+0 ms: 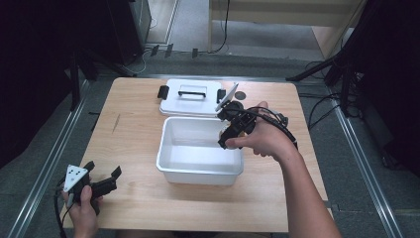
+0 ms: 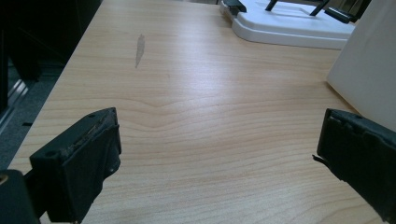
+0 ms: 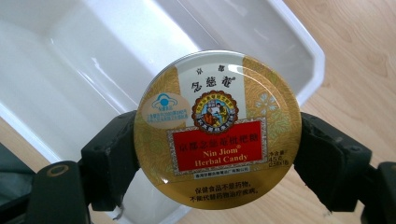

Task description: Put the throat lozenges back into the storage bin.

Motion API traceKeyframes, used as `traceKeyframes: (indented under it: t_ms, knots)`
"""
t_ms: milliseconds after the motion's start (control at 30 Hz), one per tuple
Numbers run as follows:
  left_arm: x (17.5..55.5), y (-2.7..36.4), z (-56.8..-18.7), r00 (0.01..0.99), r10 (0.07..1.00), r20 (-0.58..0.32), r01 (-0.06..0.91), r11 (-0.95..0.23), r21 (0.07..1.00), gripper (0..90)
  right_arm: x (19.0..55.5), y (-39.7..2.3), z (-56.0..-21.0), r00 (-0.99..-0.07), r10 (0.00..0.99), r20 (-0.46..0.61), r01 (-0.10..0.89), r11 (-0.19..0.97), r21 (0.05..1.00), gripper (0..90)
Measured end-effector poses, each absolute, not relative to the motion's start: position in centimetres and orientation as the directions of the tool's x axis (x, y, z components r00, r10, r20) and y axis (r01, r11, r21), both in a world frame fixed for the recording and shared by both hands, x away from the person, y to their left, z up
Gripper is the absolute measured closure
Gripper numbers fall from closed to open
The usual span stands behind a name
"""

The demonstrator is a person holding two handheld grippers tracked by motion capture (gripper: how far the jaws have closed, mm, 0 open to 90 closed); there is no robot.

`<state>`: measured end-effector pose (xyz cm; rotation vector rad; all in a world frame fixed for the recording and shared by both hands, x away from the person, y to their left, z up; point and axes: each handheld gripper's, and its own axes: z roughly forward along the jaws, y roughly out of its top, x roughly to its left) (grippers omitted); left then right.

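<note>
- Left tool [image 1: 101,179] rests low on the wooden counter [image 1: 133,148] at its near left corner, held in the person's left hand [image 1: 81,208]; its jaws stand wide apart with nothing between them, and bare wood lies ahead of them in the left gripper view.
- Ahead and to the right of that tool sits the white plastic storage bin [image 1: 200,171], uncovered; what shows of its inside looks bare. Its white lid [image 1: 190,96], with a black handle and black side clips, lies flat on the counter just beyond the bin's far wall.
- Right tool [image 1: 229,135] hangs over the bin's right rim, gripped in the person's right hand [image 1: 262,141]. Its jaws clamp a round gold candy tin [image 3: 215,128] by its edges, face towards the camera, with the open bin directly beneath and beyond it.
- Judged from this: the bin is opened and the tin picked up and brought over it; what remains appears to be lowering and letting go of the tin inside, then perhaps refitting the lid.
- The tin's red panel reads "Nin Jiom Herbal Candy", with Chinese lettering above and below it, a small figure emblem at the centre, a pale blue badge at left and "45 g" in small print at right.
</note>
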<state>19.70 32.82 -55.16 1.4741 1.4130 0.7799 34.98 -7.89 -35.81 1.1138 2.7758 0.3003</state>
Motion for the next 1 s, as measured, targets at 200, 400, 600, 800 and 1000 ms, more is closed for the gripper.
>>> traceKeyframes:
  t_ms: [200,400,600,800,1000]
  knots:
    - [19.7,32.8,-55.2,0.139,0.979,-0.151,0.395,0.085,0.915,0.0,34.8,-7.4,-36.7,-0.774,0.628,-0.074,0.598,0.765,0.237,20.3]
    - [19.7,32.8,-55.2,0.140,0.978,-0.153,0.395,0.086,0.914,0.0,34.7,-7.2,-37.7,-0.803,0.591,-0.072,0.564,0.794,0.225,20.3]
    - [19.7,32.8,-55.2,0.139,0.978,-0.154,0.396,0.088,0.914,0.0,34.8,-7.3,-39.2,-0.822,0.565,-0.066,0.539,0.811,0.226,20.2]
    - [19.7,32.9,-55.2,0.139,0.978,-0.155,0.397,0.088,0.914,0.1,35.0,-7.5,-40.4,-0.831,0.552,-0.068,0.524,0.819,0.234,20.3]
    - [19.7,32.9,-55.2,0.140,0.978,-0.155,0.396,0.088,0.914,0.0,34.9,-7.3,-42.1,-0.867,0.489,-0.094,0.463,0.861,0.210,20.2]
